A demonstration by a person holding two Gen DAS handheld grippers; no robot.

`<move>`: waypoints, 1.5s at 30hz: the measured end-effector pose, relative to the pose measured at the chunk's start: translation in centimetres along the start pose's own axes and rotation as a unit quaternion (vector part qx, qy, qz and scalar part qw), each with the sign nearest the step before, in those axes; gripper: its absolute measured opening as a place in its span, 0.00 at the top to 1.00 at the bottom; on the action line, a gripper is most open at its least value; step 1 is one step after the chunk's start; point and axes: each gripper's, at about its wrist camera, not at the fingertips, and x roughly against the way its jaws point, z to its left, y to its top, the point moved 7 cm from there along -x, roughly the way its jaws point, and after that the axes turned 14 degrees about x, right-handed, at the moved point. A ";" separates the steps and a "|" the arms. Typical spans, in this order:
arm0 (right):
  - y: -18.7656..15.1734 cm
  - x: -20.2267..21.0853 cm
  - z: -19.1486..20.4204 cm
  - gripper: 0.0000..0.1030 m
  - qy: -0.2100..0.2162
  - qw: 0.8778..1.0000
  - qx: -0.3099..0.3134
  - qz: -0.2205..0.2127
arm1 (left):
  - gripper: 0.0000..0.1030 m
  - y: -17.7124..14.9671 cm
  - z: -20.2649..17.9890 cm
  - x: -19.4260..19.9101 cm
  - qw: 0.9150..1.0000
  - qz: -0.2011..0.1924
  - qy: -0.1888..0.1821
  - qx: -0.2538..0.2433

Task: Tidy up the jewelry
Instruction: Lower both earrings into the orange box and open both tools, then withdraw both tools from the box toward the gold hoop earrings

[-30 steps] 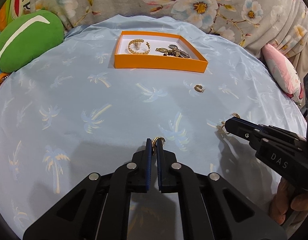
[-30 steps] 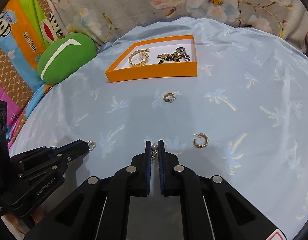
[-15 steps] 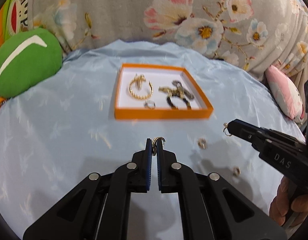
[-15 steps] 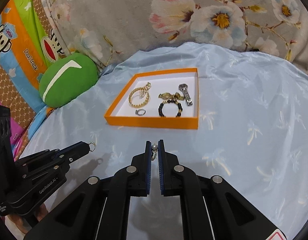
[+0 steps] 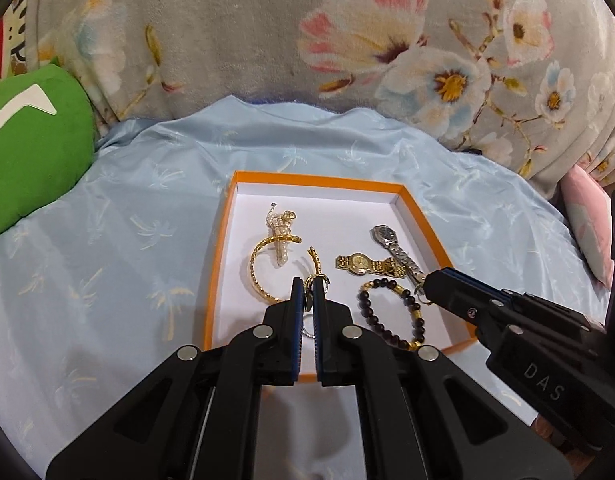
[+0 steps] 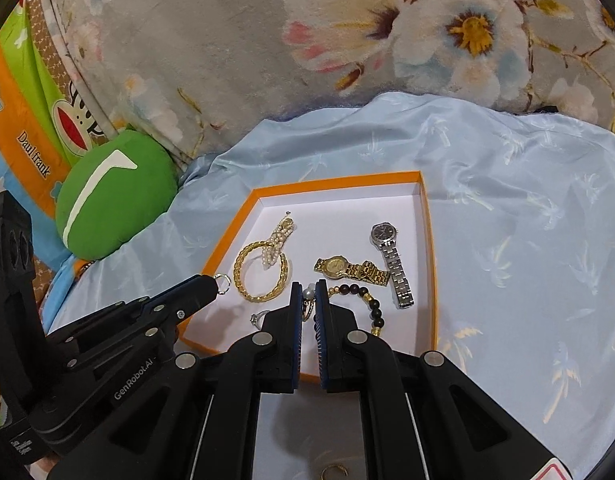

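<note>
An orange box [image 5: 315,178] [image 6: 339,184] with a white floor lies on the blue cloth. In it are a gold bangle with a pearl piece [image 5: 281,236] [image 6: 263,268], a gold watch [image 5: 361,264] [image 6: 349,268], a silver watch [image 5: 393,246] [image 6: 391,260], a dark bead bracelet [image 5: 387,312] [image 6: 367,300] and a small ring [image 6: 259,317]. My left gripper [image 5: 306,286] [image 6: 211,284] is shut on a gold hoop earring [image 5: 317,279] [image 6: 222,282] above the box. My right gripper [image 6: 306,292] [image 5: 427,286] is shut on a pearl earring [image 6: 307,293] above the box.
A green cushion [image 5: 31,144] [image 6: 115,200] lies at the left of the cloth. A flowered grey blanket [image 5: 347,40] rises behind the box. A pink pillow [image 5: 587,216] sits at the right. A gold hoop earring [image 6: 333,472] lies on the cloth below my right gripper.
Both grippers have moved forward with their earrings, from above the open cloth to above the near part of the orange box. The box now looks much closer.
</note>
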 end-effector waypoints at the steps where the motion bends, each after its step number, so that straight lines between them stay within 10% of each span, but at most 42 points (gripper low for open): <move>1: -0.1 -0.3 -0.1 0.94 0.000 1.000 0.000 0.002 | 0.97 0.1 0.1 -0.4 1.000 0.001 -0.001 0.001; 10: -1.3 -1.8 -0.7 0.91 -0.008 1.000 -0.002 0.015 | 0.96 -0.6 0.8 -2.7 1.000 0.020 0.008 0.007; 15: -1.3 -1.7 -0.8 0.90 -0.013 1.000 -0.001 0.013 | 0.64 -0.3 1.2 -2.4 1.000 0.007 0.007 0.020; 26: -2.3 2.3 -2.1 0.87 -0.036 0.999 -0.018 -0.014 | 0.64 -0.8 2.1 0.1 0.999 -0.028 0.023 0.017; 45: -15.1 10.2 0.3 0.67 -0.050 0.997 -0.005 0.062 | 0.62 -10.2 3.9 8.0 0.999 0.018 0.017 0.039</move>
